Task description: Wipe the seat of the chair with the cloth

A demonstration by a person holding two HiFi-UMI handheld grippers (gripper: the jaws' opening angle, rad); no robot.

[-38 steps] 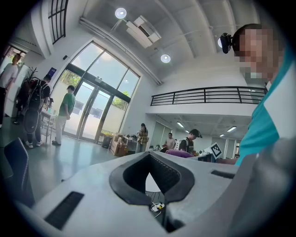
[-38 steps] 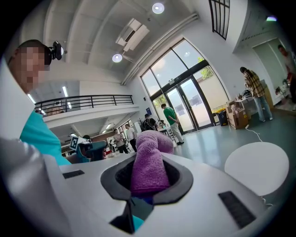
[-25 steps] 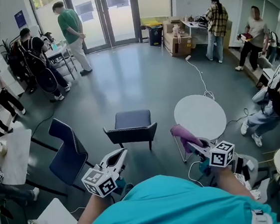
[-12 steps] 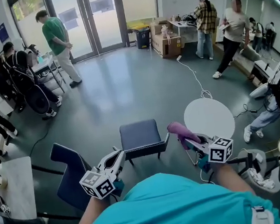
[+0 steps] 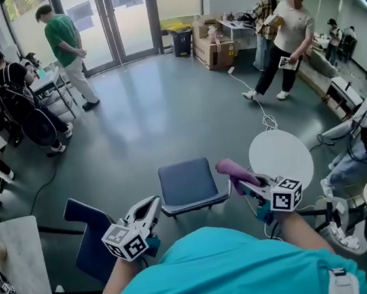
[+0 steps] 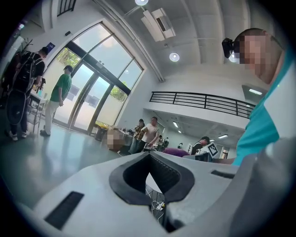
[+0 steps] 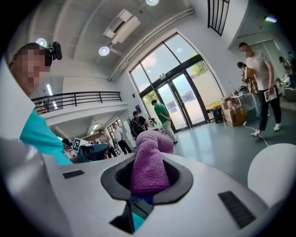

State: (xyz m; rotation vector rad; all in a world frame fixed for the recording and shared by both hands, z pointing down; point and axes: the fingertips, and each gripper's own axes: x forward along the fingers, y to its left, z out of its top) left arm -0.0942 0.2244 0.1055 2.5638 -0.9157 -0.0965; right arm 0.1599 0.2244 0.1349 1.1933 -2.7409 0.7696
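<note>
Between the two grippers, just ahead of the person, stands the chair (image 5: 186,183), its dark seat bare and facing up. The right gripper (image 5: 246,185) has its jaws clenched on the purple cloth (image 5: 231,169), which sticks out past the tips as a thick roll. The roll's long axis runs forward and to the left, toward the seat's right edge. From the head view its free end lies just beside that edge, though it seems to be held above the seat and not touching it. The left gripper (image 5: 148,209) hovers off the seat's left front corner, jaws closed together on nothing. The right side is therefore both the loaded one and the nearer one, and the seat lies down and to the left of its jaws. Judged from that, wiping has not begun, and the cloth must first drop onto the cushion. Compared with a second ago, the chair sits closer in under the grippers and squarer to the person. The white round surface (image 5: 280,154) has also drawn in at the right, which suggests the person has stepped forward.
</note>
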